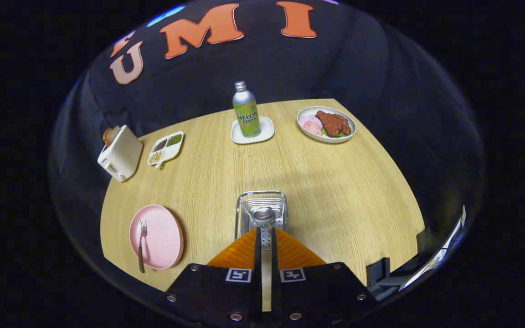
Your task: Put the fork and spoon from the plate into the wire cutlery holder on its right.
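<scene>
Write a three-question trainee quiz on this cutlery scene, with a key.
1. True or false: the fork lies on the pink plate.
2. What is the claw gripping? A) the spoon B) a knife C) nothing
3. Fill in: the spoon's bowl hangs over the wire ____.

Key: 1 true; 2 A; 3 cutlery holder.

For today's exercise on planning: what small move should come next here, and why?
Probably lower the spoon a little and open the fingers: they grip its handle, its bowl sits over the holder, and the fork waits on the plate.
</scene>
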`<state>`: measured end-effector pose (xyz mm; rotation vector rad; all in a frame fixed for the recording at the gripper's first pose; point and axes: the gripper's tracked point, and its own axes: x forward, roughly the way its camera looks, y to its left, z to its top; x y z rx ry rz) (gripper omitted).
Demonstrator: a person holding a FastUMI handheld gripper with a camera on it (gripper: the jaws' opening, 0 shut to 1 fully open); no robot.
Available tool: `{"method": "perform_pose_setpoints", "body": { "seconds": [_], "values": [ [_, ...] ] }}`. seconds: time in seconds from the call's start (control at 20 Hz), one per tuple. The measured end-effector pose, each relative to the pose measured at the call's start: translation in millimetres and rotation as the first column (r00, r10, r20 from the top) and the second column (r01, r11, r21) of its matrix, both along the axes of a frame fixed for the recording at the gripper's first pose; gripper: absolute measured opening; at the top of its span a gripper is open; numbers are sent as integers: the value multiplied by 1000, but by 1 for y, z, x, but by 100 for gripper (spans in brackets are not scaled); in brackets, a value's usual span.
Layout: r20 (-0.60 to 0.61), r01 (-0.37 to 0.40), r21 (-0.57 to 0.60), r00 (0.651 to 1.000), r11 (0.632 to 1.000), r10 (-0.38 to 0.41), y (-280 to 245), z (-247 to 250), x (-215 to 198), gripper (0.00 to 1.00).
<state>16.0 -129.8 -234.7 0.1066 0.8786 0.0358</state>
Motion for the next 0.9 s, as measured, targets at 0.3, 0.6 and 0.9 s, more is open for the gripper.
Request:
{"method": "perform_pose_setpoints", "body": {
  "seconds": [0.3, 0.6, 0.9],
  "values": [
    [291, 11, 32, 956, 999, -20, 23, 62, 24, 12],
    [533, -7, 25, 846, 1000, -7, 62, 127, 21, 52],
    [652, 19, -31, 758, 999, 6, 98, 174, 15, 80]
  ]
}}
